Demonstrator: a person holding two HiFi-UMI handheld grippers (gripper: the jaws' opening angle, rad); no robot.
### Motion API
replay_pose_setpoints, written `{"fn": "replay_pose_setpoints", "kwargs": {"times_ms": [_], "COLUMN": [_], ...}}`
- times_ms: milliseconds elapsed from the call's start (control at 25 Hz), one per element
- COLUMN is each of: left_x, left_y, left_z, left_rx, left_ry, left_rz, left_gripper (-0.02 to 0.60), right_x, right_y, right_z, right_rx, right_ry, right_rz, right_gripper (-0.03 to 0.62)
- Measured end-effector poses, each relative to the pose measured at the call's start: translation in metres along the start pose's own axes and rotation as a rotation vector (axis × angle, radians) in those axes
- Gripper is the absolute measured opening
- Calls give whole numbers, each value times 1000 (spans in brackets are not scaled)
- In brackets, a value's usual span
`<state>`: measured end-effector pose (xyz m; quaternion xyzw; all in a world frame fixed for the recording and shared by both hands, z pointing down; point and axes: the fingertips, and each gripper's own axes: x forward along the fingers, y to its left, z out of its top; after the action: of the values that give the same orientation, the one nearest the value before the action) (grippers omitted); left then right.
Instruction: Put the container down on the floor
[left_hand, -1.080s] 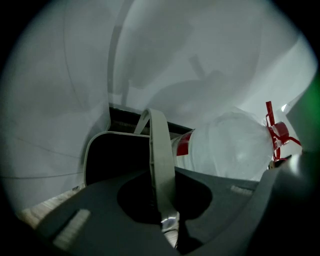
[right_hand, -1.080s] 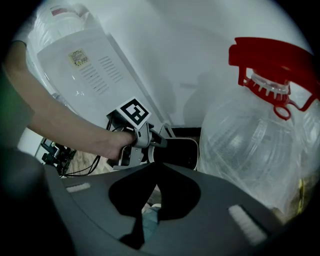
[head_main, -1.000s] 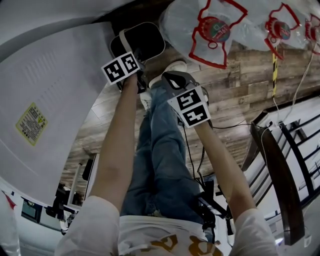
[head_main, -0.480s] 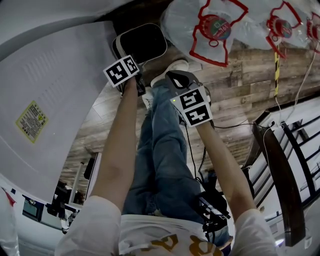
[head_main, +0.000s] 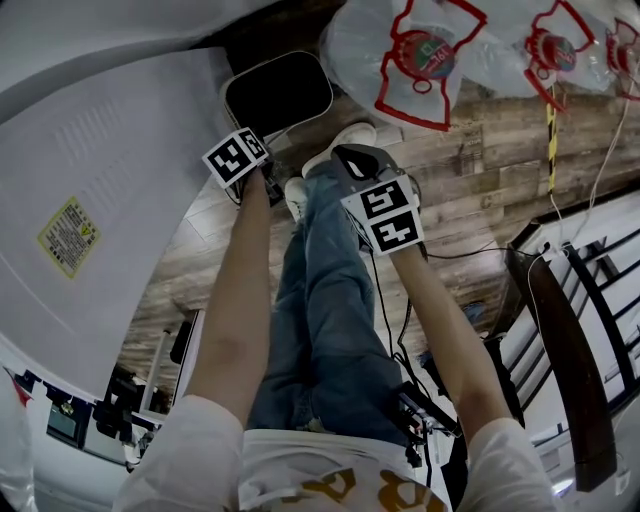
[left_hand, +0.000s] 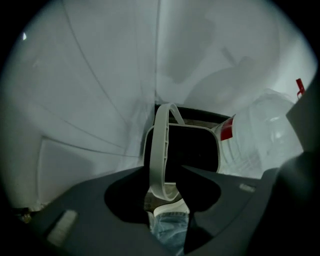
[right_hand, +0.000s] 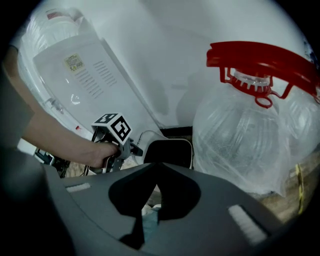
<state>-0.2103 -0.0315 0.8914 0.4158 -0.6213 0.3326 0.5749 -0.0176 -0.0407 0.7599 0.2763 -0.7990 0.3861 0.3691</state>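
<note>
The container (head_main: 326, 86) is a white-rimmed bin with a dark inside. It stands on the wooden floor (head_main: 480, 170) against a white appliance (head_main: 100, 190). Its white handle (left_hand: 159, 150) arches back toward the camera and lies loosely between the jaws of my left gripper (left_hand: 164, 170), which is open. In the head view my left gripper (head_main: 265, 178) sits just below and left of the bin. My right gripper (head_main: 355, 155) hovers over the person's shoe, jaws together and empty. In the right gripper view the container (right_hand: 191, 150) shows past my right gripper (right_hand: 157, 167).
Big clear water jugs (head_main: 420, 60) with red handles stand right of the container, one of them close beside it (right_hand: 245, 140). A dark metal rack (head_main: 560, 330) and cables run along the right. The person's legs in jeans (head_main: 330, 310) fill the middle.
My left gripper has drawn back down and left, away from the container. The container now stands apart from it on the floor. My right gripper has barely moved.
</note>
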Motion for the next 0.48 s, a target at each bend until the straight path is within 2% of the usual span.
{"fn": "replay_pose_setpoints", "kwargs": {"times_ms": [200,480], "left_x": [-7,-17], "left_y": [11,7], "left_z": [-13,-21], "left_rx": [17,40], "left_ry": [18,24], "left_rz": [23,0], "left_gripper": [176,176], "right_x": [-3,-11], "right_y": [1,8], "right_z": [7,9], "right_rx": [1,-4], "right_ry": [-24,-43], "right_rz": [-16,-40], "right_gripper": [28,28]}}
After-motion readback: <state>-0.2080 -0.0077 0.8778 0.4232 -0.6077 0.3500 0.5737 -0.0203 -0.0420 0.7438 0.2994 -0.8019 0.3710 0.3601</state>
